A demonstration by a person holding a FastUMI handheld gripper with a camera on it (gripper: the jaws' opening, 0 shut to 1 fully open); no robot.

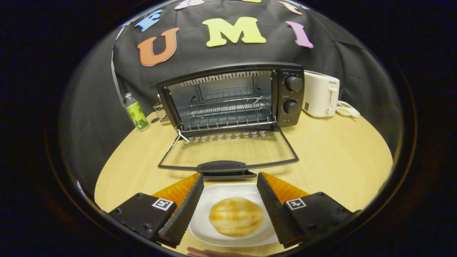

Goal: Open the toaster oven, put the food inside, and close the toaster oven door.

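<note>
Bun on a white plate between spread gripper fingers, toaster oven open ahead.

The gripper (230, 210) is released: its two ribbed fingers (182, 210) stand wide apart on either side of the white plate (214, 194), and whether they touch its rim I cannot tell. The round glazed bun (236, 216) lies on the plate's middle, untouched, which suggests the fingers are lining up to take the food or the plate. Just beyond the fingertips the toaster oven (232, 98) has its glass door (228, 151) folded flat onto the wooden table (339, 157), handle nearest the plate, so the opening step looks done. Inside, a bare wire rack (228, 116) awaits the food. A white toaster (320, 93) sits just right of the oven, a green-labelled bottle (135, 112) to its left.
</note>
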